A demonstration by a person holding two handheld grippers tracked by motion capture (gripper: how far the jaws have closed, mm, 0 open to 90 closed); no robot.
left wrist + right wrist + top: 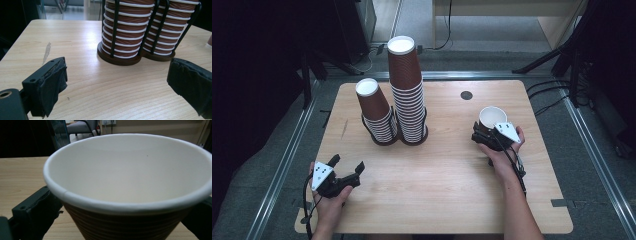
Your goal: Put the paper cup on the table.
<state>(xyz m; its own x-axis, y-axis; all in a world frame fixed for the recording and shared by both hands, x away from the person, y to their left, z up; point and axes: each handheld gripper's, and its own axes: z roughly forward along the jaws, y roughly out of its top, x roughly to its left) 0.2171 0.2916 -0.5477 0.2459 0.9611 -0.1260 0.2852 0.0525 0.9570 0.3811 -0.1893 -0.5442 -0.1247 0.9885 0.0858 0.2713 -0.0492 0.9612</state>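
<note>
From above, the right claw [490, 134] grips an upright paper cup [492, 118] on the table's [447, 175] right side; the left claw [346, 169] gapes empty near two cup stacks [399, 100]; the left gripper view shows wide jaws facing the rack [130, 56]; the right gripper view shows the cup [130, 195] clamped between its jaws.

Paper cup [130, 182]: brown ribbed outside, white rim, cream-white inside. Both cup stacks [407, 85]: same brown with thin white rim bands, white bases on top, in a black wire holder [152, 27] with dark brown base. Table [447, 170]: pale wood grain; grippers black, grey plates.
</note>
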